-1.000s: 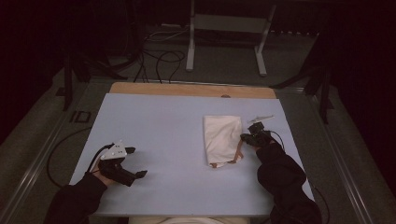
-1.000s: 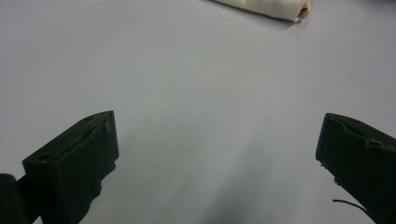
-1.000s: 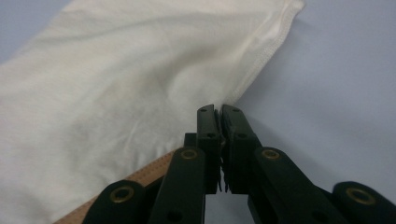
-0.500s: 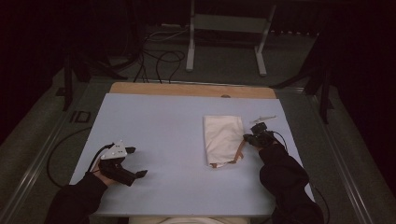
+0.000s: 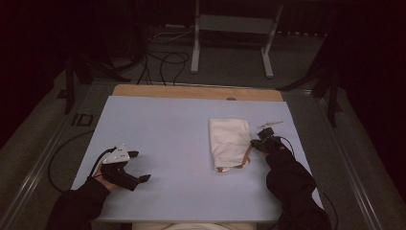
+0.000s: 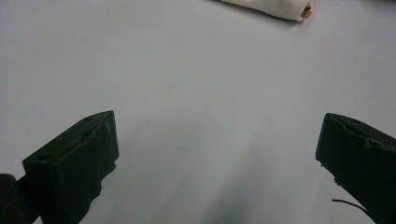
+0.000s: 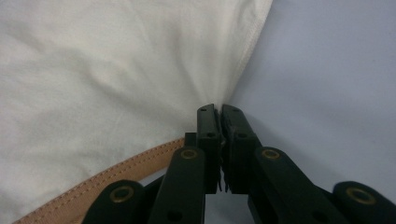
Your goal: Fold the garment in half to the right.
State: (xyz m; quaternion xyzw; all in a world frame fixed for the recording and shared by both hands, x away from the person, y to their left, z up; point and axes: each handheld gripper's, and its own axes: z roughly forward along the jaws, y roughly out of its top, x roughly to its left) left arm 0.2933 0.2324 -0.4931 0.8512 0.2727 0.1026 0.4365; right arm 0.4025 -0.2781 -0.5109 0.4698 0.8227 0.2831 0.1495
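Observation:
A folded cream cloth (image 5: 229, 140) with a tan strap (image 5: 246, 156) lies right of the table's middle. My right gripper (image 5: 254, 143) is at its right edge, shut on the hem. In the right gripper view the jaws (image 7: 218, 110) meet with the cloth (image 7: 116, 70) pinched and puckered at their tips, and the strap (image 7: 107, 179) runs under them on the left. My left gripper (image 5: 140, 166) rests at the table's near left, open and holding nothing. In the left gripper view its jaws (image 6: 217, 128) stand wide over bare table, with the cloth's end (image 6: 275, 7) far off.
The light-blue table top (image 5: 167, 124) has a wooden strip (image 5: 191, 92) along its far edge. Beyond it, cables (image 5: 163, 57) lie on the floor and a metal stand (image 5: 230, 43) rises from it. A sleeve (image 5: 292, 187) crosses the near right corner.
Hardly anything differs: the right hand has shifted only slightly at the cloth's right edge, and the left hand has kept still.

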